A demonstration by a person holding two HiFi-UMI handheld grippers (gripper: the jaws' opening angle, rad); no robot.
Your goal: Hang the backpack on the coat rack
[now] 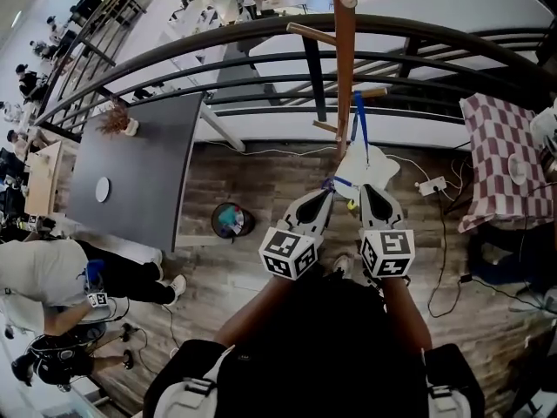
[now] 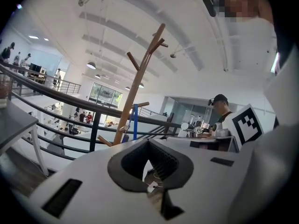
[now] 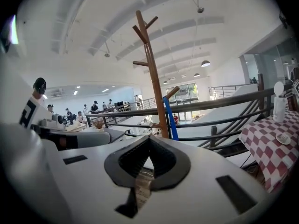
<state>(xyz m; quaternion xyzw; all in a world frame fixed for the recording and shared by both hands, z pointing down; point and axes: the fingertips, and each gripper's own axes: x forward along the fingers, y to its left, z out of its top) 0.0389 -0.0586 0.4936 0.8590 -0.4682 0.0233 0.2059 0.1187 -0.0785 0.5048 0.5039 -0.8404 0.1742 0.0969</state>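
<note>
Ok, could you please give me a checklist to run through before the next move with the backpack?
1. The blue strap is over a peg of the coat rack: ok, it runs up to the peg.
2. The backpack hangs below the strap, beside the pole: ok.
3. The left gripper is free: ok, jaws together, nothing between them.
4. The right gripper is free: ok, jaws together, nothing between them.
5. The backpack is clear of the floor: cannot tell from above.
</note>
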